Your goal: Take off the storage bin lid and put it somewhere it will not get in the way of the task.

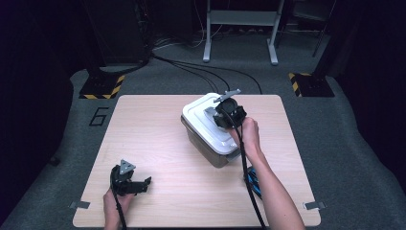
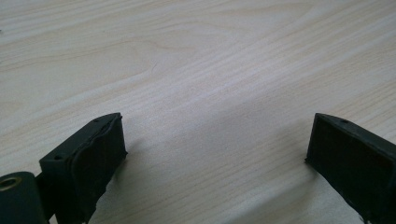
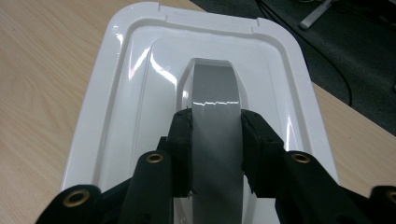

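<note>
A storage box with a white lid (image 1: pixel 207 125) stands on the wooden table (image 1: pixel 158 143), right of centre. Its lid (image 3: pixel 140 79) carries a grey handle (image 3: pixel 215 93) down the middle. My right gripper (image 1: pixel 225 115) comes down onto the lid, and in the right gripper view the gripper (image 3: pixel 215 154) is shut on that handle, one pad pressed against each side. Near the table's front left edge my left gripper (image 1: pixel 143 184) rests low over bare wood. In the left gripper view it (image 2: pixel 215 154) is open, with only tabletop between its fingers.
A small blue thing (image 1: pixel 253 181) lies on the table under the right forearm. Black cables (image 1: pixel 201 72) run across the grey floor behind the table. Yellow-and-black striped stand feet (image 1: pixel 103 88) sit at the back left and back right.
</note>
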Action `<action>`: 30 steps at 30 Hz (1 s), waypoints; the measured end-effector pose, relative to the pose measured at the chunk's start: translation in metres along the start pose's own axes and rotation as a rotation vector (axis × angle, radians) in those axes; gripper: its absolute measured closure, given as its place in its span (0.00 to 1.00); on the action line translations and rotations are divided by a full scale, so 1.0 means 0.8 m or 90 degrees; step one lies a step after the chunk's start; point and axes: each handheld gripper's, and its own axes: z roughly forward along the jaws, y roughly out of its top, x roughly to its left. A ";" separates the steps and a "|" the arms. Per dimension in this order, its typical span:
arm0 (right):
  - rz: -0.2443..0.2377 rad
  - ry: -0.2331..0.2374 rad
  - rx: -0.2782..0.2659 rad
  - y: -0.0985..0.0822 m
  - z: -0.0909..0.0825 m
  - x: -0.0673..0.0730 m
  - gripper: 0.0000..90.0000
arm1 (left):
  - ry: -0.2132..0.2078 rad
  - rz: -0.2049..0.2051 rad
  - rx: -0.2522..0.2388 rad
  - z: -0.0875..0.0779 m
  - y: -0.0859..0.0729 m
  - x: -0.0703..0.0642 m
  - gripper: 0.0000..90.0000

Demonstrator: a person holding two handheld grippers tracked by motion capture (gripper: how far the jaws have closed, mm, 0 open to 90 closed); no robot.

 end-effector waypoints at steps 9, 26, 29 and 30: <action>0.027 -0.026 -0.011 -0.003 -0.017 -0.025 0.74 | 0.000 0.000 0.000 0.000 0.000 0.000 0.05; 0.096 -0.088 -0.017 -0.025 -0.039 -0.087 0.74 | 0.001 0.001 -0.001 0.000 0.000 0.000 0.05; 0.106 -0.099 -0.015 -0.031 -0.042 -0.098 0.74 | 0.001 0.001 -0.001 0.000 0.000 0.000 0.05; 0.109 -0.104 -0.017 -0.033 -0.043 -0.101 0.74 | 0.001 0.001 -0.002 0.000 0.000 0.000 0.05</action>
